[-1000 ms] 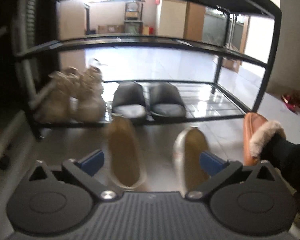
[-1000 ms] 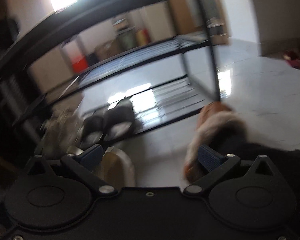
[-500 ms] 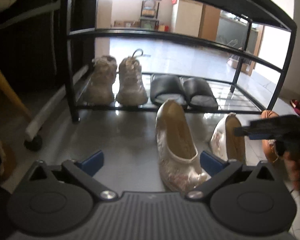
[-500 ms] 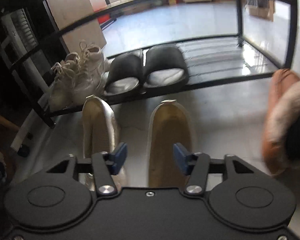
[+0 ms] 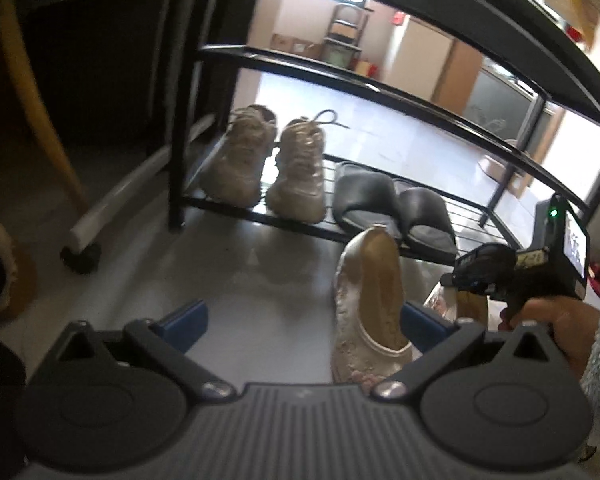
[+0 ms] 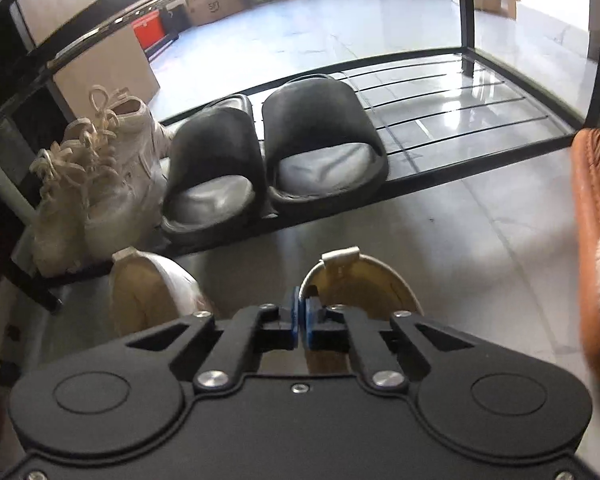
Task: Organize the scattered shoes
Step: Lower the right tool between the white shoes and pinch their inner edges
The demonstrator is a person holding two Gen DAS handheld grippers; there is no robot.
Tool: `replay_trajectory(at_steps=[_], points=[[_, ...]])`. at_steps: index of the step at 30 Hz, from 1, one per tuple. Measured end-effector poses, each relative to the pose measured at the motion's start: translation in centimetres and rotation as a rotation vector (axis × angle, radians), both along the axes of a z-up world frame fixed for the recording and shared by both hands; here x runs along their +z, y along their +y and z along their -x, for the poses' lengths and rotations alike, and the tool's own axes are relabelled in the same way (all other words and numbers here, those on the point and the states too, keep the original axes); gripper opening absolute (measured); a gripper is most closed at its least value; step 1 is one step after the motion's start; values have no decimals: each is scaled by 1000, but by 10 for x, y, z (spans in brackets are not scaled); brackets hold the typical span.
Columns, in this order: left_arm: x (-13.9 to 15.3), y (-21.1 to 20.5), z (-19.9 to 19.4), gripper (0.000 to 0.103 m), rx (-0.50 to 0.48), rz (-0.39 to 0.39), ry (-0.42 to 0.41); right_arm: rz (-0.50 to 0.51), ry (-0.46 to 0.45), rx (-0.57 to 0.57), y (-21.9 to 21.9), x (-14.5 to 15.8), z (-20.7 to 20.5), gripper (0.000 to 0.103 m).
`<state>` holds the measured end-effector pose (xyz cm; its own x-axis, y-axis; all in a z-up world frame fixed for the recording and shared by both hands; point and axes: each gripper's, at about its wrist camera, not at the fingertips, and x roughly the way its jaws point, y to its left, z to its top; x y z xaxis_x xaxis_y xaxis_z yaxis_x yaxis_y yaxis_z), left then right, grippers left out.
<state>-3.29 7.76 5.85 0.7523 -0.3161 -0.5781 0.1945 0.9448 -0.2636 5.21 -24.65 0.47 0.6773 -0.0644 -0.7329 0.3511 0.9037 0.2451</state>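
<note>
Orange fur-lined slipper (image 6: 594,216) cut off at the right edge

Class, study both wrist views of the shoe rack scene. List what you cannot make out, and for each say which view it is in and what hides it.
- Right wrist view: whether the right tool pinches the right cream flat's edge; its own body covers the contact.
- Right wrist view: the orange fur-lined slipper, cut off by the right edge.
- Left wrist view: the second cream flat, behind the other tool.
- Left wrist view: a fur-trimmed item, cropped at left.
</note>
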Motion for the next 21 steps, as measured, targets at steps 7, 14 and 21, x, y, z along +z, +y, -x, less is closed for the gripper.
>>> replay_trajectory(at_steps=[7, 14, 21], points=[[-6, -6, 2, 102, -17, -33, -14, 1, -32, 12, 20, 8, -35, 7], [-10, 0, -2, 102, 15, -8, 16, -48, -24, 98, 8, 39, -17, 101], [-12, -10, 1, 102, -24, -31, 21, 336, 40, 324, 24, 17, 44, 101]])
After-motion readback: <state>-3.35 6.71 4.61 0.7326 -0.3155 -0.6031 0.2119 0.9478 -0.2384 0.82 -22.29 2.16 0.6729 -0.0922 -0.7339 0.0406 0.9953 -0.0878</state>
